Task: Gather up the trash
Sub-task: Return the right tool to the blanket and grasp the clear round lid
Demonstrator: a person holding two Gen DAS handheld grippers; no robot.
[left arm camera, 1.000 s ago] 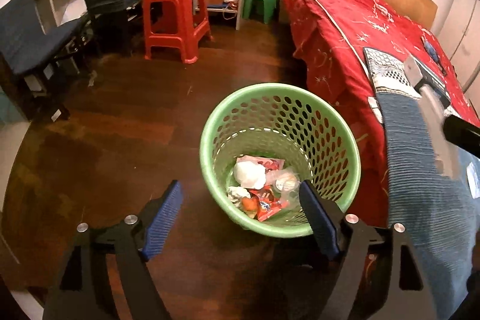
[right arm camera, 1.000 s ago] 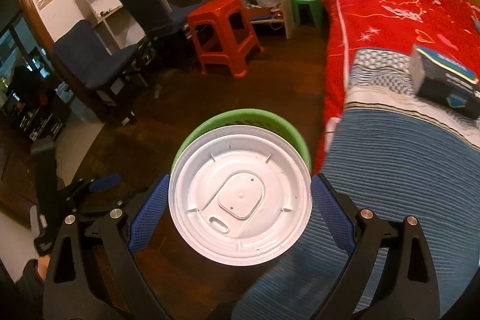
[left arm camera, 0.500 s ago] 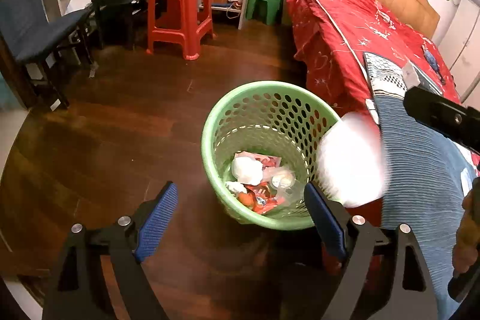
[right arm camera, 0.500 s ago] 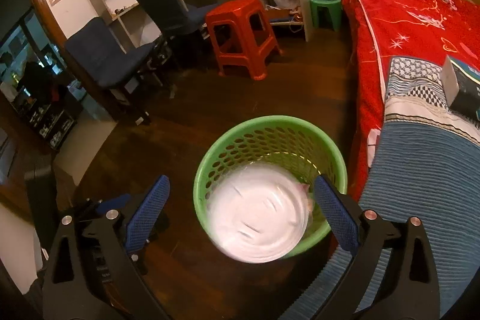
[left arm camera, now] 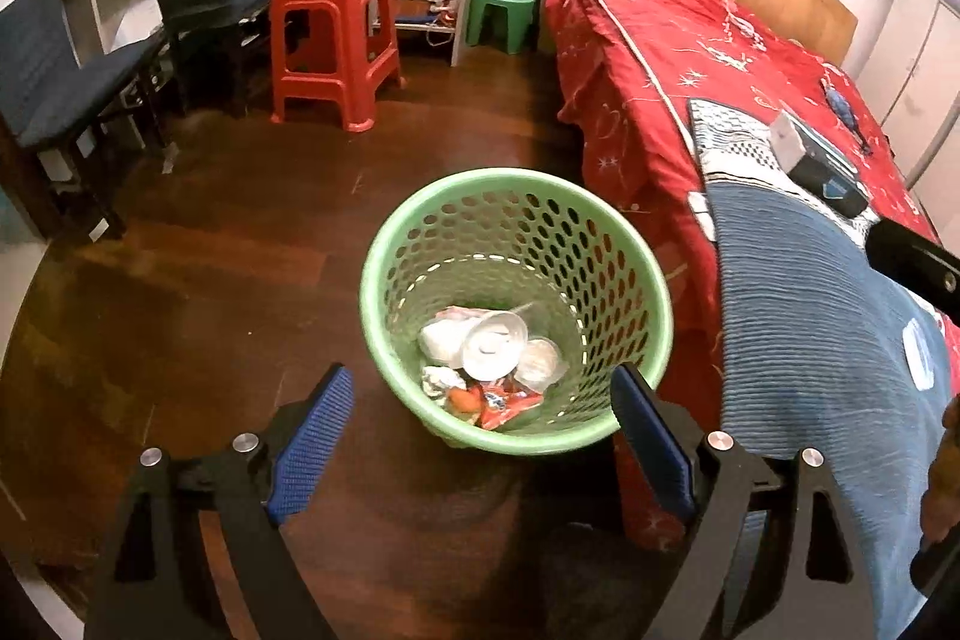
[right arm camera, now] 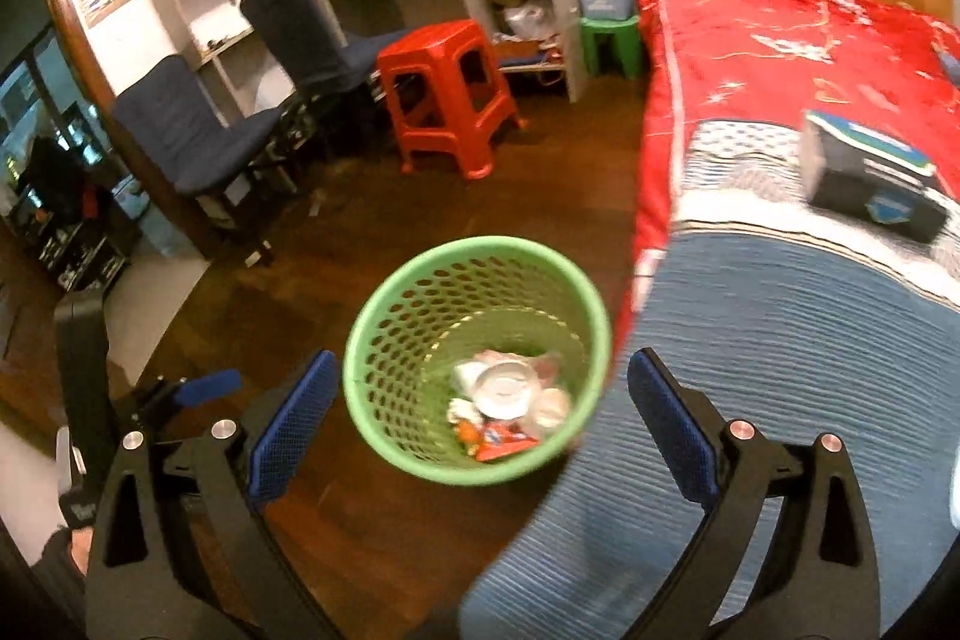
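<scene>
Bedroom, dark wood floor. The green basket (left arm camera: 513,304) stands at frame centre beside the bed (left arm camera: 690,58); the white lidded cup (left arm camera: 495,343) lies inside. Left gripper (left arm camera: 480,436) and right gripper (right arm camera: 480,421) both gape empty. Risk: a low pass could tip the basket.

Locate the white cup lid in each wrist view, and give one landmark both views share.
Left wrist view: the white cup lid lies on the trash inside the green basket, just below the picture's centre.
Right wrist view: the lid lies in the same basket, low in the picture, near its middle.
Shared landmark: the red stool on the floor beyond the basket.
</scene>
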